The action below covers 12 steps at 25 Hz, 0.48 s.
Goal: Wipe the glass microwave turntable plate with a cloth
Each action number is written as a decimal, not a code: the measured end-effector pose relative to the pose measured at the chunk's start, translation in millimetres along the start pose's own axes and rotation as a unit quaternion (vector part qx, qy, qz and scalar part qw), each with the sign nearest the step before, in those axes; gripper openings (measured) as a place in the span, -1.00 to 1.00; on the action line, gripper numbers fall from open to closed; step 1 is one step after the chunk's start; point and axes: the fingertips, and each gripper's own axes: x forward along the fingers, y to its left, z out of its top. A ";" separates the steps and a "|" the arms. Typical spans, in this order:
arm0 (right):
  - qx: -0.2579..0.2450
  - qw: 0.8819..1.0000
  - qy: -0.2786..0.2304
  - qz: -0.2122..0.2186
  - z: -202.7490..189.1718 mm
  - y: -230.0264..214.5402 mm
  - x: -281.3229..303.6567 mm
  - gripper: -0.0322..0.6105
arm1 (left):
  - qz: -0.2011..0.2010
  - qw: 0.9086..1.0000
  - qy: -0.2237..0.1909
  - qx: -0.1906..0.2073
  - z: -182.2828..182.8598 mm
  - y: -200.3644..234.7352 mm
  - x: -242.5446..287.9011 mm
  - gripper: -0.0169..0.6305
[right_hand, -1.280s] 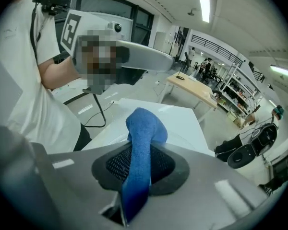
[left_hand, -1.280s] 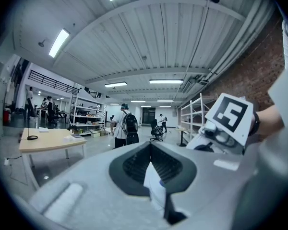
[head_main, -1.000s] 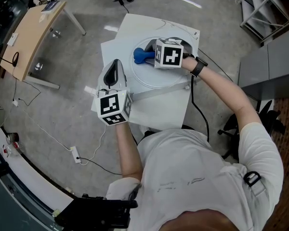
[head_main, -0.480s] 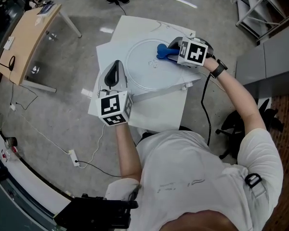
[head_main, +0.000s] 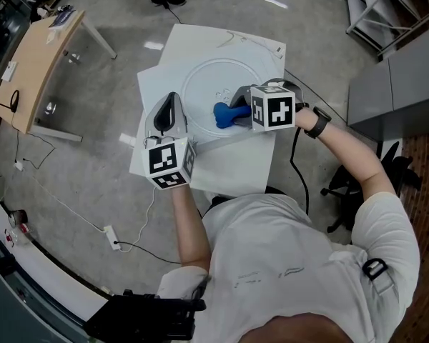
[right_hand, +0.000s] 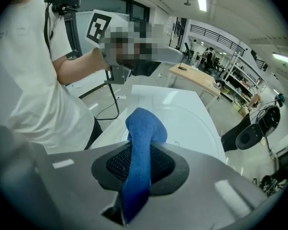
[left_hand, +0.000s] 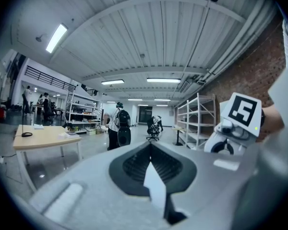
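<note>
The round glass turntable plate [head_main: 214, 84] lies on a small white table [head_main: 236, 166]. A blue cloth [head_main: 226, 115] rests on the plate's near edge, with my right gripper [head_main: 237, 111] shut on it. In the right gripper view the cloth [right_hand: 141, 126] sticks up between the jaws, and the plate [right_hand: 194, 123] lies beyond. My left gripper [head_main: 171, 104] sits at the table's left edge beside the plate, jaws pointing away from me. In the left gripper view my left gripper [left_hand: 151, 152] is shut on a thin white sheet [left_hand: 155, 188].
A wooden table [head_main: 39, 56] stands at the far left. Cables and a power strip [head_main: 111, 230] lie on the floor. A black cable [head_main: 297, 170] hangs by the white table's right side. A grey cabinet [head_main: 400, 77], metal shelving [head_main: 386, 6] and an office chair [head_main: 343, 184] stand to the right.
My right gripper swept the blue cloth across the plate, from the far left part to the far right, then back to the near edge. The left gripper stayed put.
</note>
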 end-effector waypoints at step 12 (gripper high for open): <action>0.091 0.992 -0.044 -0.076 6.9 -93.5 31.2 -0.67 | 0.007 1.000 -0.002 -0.007 -2.1 2.9 -5.1 -0.94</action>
